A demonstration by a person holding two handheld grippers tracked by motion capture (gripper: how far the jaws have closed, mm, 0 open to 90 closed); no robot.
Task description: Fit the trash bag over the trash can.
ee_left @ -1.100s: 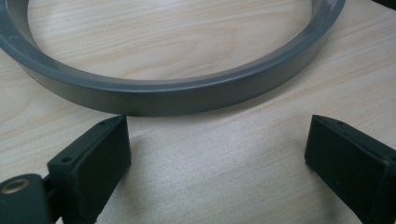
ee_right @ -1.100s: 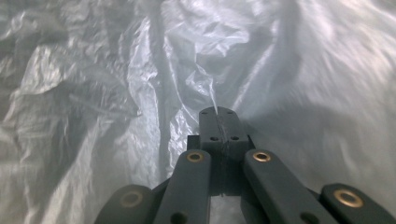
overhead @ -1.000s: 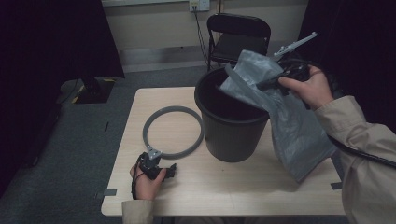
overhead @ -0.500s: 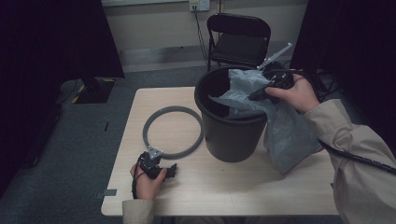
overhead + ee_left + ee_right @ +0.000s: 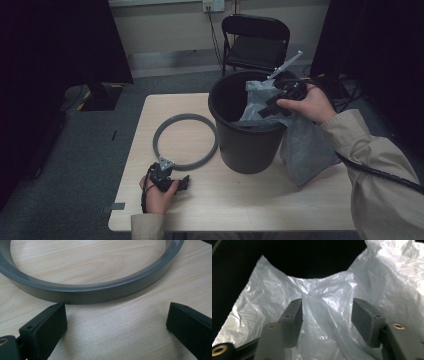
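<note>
A grey plastic bag [image 5: 300,140] is draped over the near right rim of the black bin [image 5: 245,135], part of it tucked inside the mouth and the greater part hanging down the outer wall toward the table [image 5: 280,200]. It seems to be held this way so that its opening can be fed into the bin as a liner. The right gripper [image 5: 280,97] is held just above the rim, over the bunched top of the bag. In the right gripper view the jaws are seen standing apart, with crumpled film [image 5: 327,315] lying between them; whether any fold is actually pinched cannot be told, and the gap suggests a loose or released hold.

The left gripper [image 5: 167,177] is rested on the table near the front edge, jaws spread wide with nothing between them. It is parked just short of the grey ring [image 5: 87,291], which lies flat beside the bin. The ring is judged to be kept within reach so that it can be pressed over the rim once the bag is seated.
</note>
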